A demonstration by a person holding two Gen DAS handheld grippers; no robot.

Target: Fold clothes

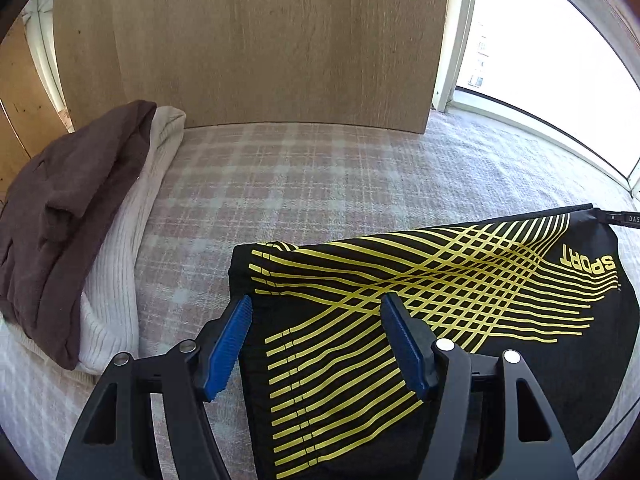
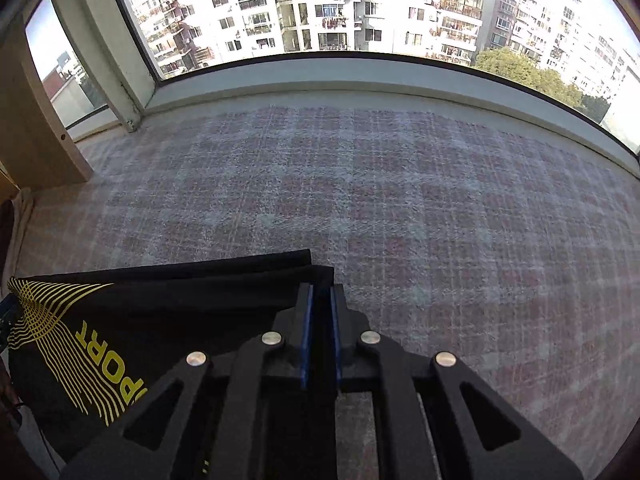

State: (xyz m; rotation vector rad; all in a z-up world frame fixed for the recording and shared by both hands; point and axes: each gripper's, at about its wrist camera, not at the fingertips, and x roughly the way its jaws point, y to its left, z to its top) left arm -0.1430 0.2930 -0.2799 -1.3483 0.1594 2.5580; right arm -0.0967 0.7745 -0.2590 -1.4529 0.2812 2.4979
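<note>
Left wrist view: the left gripper point(image 1: 316, 312) hangs spread over the black shorts point(image 1: 420, 320) on the checked blanket point(image 1: 280, 184), its pads not pressing the cloth; the frame edge cuts the shorts' lower part.

Right wrist view: the right gripper point(image 2: 320, 300) stands nearly closed at the shorts' point(image 2: 160, 304) corner; its fingers hide whether cloth is pinched.

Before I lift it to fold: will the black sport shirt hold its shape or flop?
Likely floppy: the shirt ripples and sags between the right gripper, which holds its corner, and the bed. It looks thin, so probably light. The smooth sheen hints it may slip from the open left gripper.
</note>
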